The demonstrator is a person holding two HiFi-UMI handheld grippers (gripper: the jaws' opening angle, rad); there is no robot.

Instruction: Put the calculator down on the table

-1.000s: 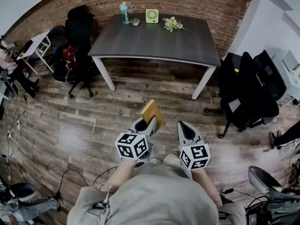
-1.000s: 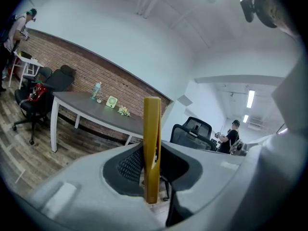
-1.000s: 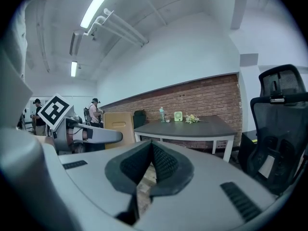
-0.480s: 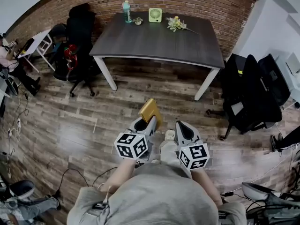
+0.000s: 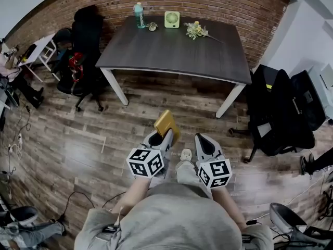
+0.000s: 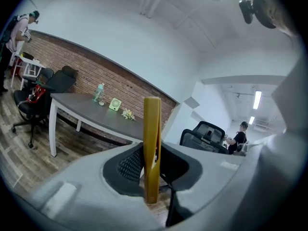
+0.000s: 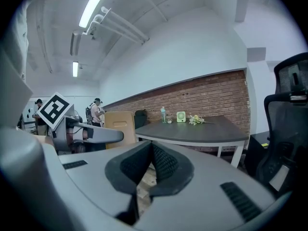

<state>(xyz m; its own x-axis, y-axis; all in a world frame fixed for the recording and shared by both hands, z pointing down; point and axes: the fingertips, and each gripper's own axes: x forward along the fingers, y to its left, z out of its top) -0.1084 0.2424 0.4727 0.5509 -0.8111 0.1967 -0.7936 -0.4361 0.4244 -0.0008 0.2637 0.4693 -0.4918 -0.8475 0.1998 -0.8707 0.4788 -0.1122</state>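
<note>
The left gripper is held in front of the body, pointing forward and slightly down. Its fingers are clamped on the calculator, which stands on edge. The right gripper lies alongside and parallel, with its fingers closed together on nothing.

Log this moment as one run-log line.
left gripper: shut on calculator | right gripper: shut, empty | table: ahead across floor | placement: not yet done

All views share the table
</note>
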